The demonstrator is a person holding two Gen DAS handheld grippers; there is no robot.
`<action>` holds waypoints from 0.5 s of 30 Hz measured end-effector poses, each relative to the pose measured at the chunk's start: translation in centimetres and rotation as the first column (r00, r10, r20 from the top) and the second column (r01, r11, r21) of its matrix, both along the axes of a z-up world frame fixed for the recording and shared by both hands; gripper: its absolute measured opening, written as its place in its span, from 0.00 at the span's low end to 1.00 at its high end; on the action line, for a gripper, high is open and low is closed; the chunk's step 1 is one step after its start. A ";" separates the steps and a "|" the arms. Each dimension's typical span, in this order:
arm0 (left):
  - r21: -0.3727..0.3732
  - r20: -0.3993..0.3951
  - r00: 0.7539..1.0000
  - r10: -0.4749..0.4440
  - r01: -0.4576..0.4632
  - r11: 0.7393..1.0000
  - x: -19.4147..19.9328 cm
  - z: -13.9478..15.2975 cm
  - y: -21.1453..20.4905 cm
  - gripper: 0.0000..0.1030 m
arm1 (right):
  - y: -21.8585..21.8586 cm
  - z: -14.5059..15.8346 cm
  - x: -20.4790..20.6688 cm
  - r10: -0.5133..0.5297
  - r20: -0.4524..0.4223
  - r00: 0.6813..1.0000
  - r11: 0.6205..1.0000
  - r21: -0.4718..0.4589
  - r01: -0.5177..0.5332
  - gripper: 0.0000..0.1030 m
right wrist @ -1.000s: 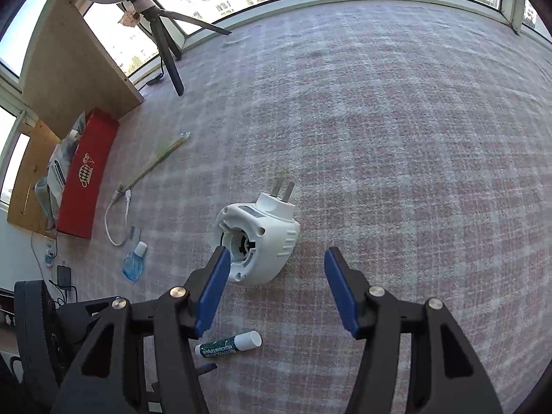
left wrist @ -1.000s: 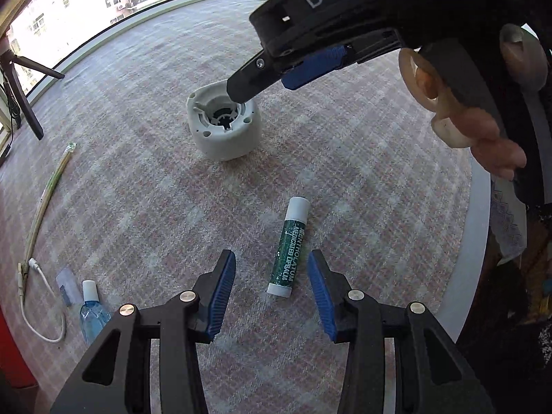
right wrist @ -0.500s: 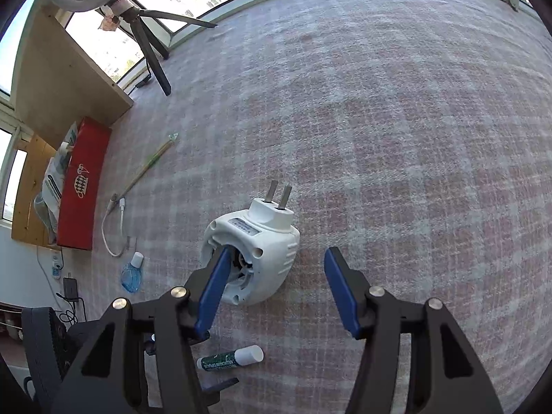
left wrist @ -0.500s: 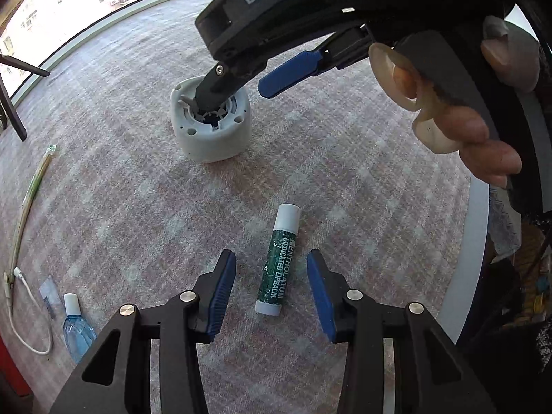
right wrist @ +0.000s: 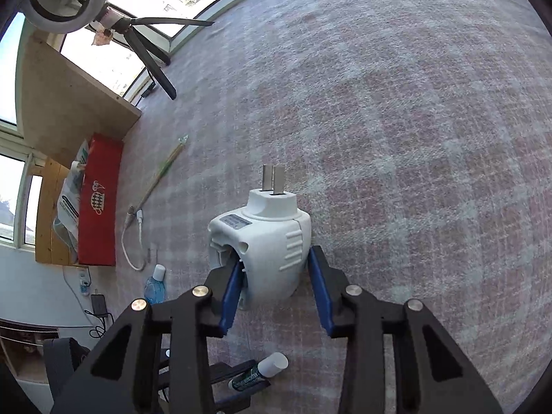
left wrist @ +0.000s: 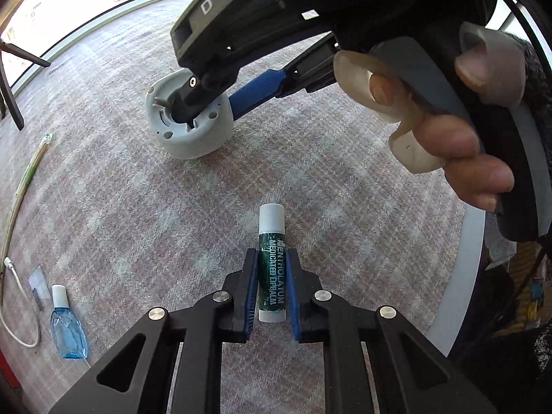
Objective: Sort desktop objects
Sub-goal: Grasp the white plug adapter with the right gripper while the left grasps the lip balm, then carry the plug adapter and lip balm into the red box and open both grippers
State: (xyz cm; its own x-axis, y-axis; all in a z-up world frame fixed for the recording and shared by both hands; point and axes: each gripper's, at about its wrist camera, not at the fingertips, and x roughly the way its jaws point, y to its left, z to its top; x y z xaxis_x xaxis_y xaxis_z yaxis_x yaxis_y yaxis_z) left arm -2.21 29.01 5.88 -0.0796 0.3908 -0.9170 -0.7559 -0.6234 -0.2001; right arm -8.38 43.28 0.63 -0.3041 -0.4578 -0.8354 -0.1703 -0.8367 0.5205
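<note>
1. Both grippers have closed in since half a second ago: the left gripper (left wrist: pixel 272 284), whose fingers then stood apart on either side of the lip balm tube (left wrist: pixel 272 269), now has its blue pads pressed against the tube's green label.
2. That tube lies flat on the checked cloth surface (left wrist: pixel 145 214), its white cap pointing away from the camera and sticking out past the fingertips.
3. From the right wrist view the right gripper (right wrist: pixel 274 289) has narrowed onto the white plug adapter (right wrist: pixel 267 241); the left pad sits inside the adapter's open cavity and the right pad lies against its ribbed outer wall, so the gripper is clamped on that side wall.
4. Two metal prongs stick out of the adapter's far end, pointing away from the camera.
5. Seen from the left wrist, the adapter rests on the cloth well beyond the lip balm, with one black finger poking into its opening.
6. A small blue bottle (left wrist: pixel 67 331) with a white cap lies at the left edge, near a white cable (left wrist: pixel 17 296) and a long thin green-and-cream stick (left wrist: pixel 26 179).
7. A red box (right wrist: pixel 98 200) sits off the cloth at the far left of the right wrist view.
</note>
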 end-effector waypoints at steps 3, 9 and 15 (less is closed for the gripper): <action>0.028 0.002 1.000 0.019 -0.019 0.999 0.1 0.8 -1.3 0.14 | 0.5 0.1 0.5 -0.032 -0.009 0.999 0.998 -0.048 0.031 0.35; 0.070 -0.033 0.995 0.097 -0.095 0.993 0.1 3.9 -5.5 0.14 | 0.6 3.2 1.4 -0.074 -0.081 0.994 0.995 -0.068 0.069 0.35; 0.122 -0.096 0.964 0.250 -0.238 0.964 -0.3 8.7 -13.8 0.14 | -2.8 9.2 1.1 -0.022 -0.200 0.980 0.999 -0.047 0.013 0.35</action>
State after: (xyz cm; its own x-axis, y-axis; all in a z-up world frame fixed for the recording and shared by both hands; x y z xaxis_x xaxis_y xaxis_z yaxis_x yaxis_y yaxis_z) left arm -2.46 15.18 14.62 -0.2822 0.4439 -0.8505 -0.6045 -0.7706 -0.2017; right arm -7.26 40.45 9.87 -0.4711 -0.4871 -0.7354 -0.0731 -0.8093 0.5828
